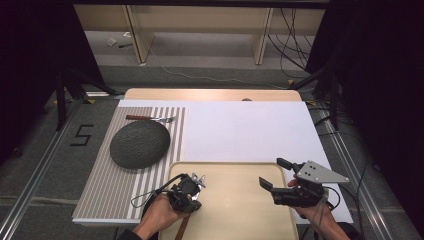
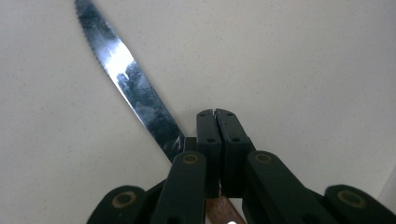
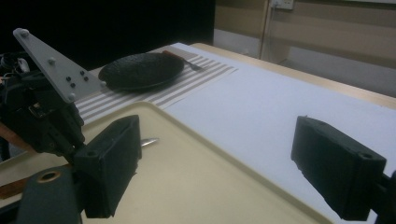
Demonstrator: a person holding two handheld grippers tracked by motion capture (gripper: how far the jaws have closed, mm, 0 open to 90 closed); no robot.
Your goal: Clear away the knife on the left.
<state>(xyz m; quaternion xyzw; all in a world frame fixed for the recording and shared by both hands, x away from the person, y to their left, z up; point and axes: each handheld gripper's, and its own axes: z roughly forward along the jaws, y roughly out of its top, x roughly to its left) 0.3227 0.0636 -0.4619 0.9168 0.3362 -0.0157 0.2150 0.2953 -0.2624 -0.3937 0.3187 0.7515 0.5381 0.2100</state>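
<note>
Your left gripper (image 1: pixel 192 192) has its jaws shut on the knife (image 2: pixel 133 88) at the handle end, blade resting on the tray (image 1: pixel 240 200) near its left edge. Your right gripper (image 1: pixel 275 175) stands wide open, holding nothing. Judged: placing remains. Plate (image 1: pixel 139 143) and fork (image 1: pixel 150 118) lie on the striped mat (image 1: pixel 115 185), table's left side; dark room, cabled floor.

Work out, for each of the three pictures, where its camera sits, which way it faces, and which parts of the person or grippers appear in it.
High view: above the person's side, facing forward and down on the tray; both hands and grippers show.
Left gripper view: on the left gripper, looking down its shut jaws at the knife.
Right gripper view: on the right gripper, looking across the tray toward the dark plate; its open jaws and the left gripper show.
Shared: high and right gripper views both show the plate.
</note>
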